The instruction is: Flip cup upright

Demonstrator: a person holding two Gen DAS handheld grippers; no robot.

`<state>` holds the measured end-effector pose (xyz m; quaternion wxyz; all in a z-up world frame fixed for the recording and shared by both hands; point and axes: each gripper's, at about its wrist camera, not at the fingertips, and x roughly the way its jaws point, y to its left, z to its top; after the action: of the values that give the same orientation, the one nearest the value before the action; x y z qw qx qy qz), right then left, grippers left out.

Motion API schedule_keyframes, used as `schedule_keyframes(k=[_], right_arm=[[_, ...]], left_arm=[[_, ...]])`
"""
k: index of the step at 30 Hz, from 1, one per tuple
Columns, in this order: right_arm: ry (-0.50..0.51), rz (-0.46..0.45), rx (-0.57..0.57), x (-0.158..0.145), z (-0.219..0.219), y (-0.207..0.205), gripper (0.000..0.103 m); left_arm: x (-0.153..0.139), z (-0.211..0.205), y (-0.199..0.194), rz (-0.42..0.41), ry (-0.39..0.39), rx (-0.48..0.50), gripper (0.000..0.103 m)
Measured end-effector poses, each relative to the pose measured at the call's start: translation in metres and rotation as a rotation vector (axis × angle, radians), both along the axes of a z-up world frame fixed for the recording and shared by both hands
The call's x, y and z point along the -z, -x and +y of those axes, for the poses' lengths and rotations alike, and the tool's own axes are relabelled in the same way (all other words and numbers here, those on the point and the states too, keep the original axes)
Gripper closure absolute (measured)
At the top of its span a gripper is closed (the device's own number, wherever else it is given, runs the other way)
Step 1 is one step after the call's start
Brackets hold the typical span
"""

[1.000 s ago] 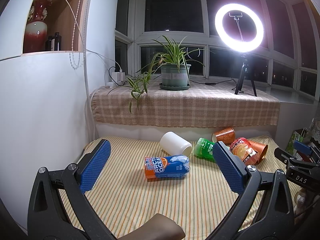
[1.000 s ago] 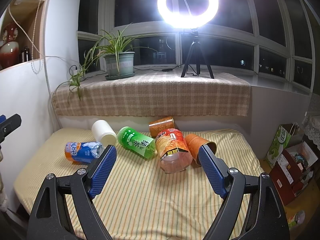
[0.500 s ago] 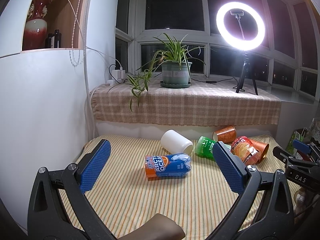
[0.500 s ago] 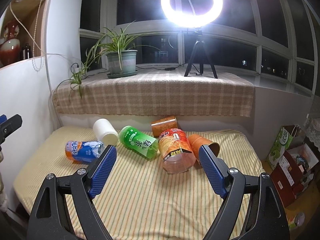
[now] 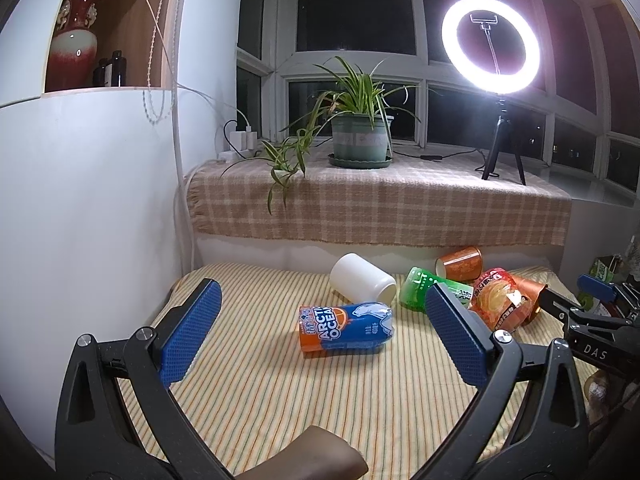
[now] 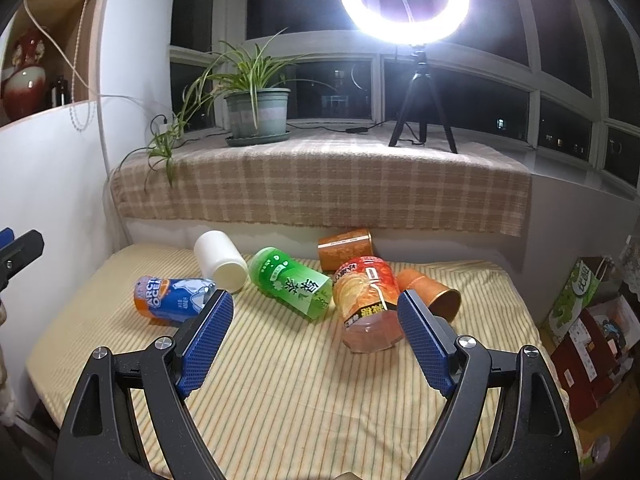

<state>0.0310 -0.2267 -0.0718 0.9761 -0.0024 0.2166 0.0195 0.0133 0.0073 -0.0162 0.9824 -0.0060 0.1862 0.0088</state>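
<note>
Several cups lie on their sides on a striped mat (image 6: 280, 380): a blue-orange Arctic Ocean cup (image 5: 346, 330) (image 6: 172, 300), a white cup (image 5: 362, 282) (image 6: 221, 261), a green cup (image 6: 290, 284) (image 5: 420, 292), a red-orange cup (image 6: 366, 304) (image 5: 500, 304), a brown cup (image 6: 346, 242) (image 5: 460, 266) and an orange cup (image 6: 430, 294). My left gripper (image 5: 324, 340) is open and empty, just before the Arctic Ocean cup. My right gripper (image 6: 316, 340) is open and empty, in front of the green and red-orange cups.
A checked cloth covers the window sill (image 6: 320, 184) behind the mat, with a potted plant (image 6: 256, 112) and a ring light on a tripod (image 6: 404, 0). A white cabinet wall (image 5: 80, 220) stands at left. Boxes (image 6: 588, 320) sit on the floor at right.
Both grippers have crept slightly forward toward the cups. The cups have not moved and both grippers stay open.
</note>
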Motion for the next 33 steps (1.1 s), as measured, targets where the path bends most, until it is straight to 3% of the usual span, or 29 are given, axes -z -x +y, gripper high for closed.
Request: schedule_keyframes(k=[14, 28, 33], right_arm=[[0.019, 0.064, -0.137, 0.004, 0.028, -0.055, 0.019], [0.094, 0.243, -0.318, 0.027, 0.083, -0.147, 0.019], [0.068, 0.306, -0.347, 0.033, 0.093, -0.177, 0.019]], left_arm=[[0.018, 0.024, -0.015, 0.067, -0.012, -0.059, 0.0], [0.041, 0.061, -0.015, 0.13, 0.003, -0.124, 0.0], [0.045, 0.07, -0.011, 0.139, 0.012, -0.14, 0.0]])
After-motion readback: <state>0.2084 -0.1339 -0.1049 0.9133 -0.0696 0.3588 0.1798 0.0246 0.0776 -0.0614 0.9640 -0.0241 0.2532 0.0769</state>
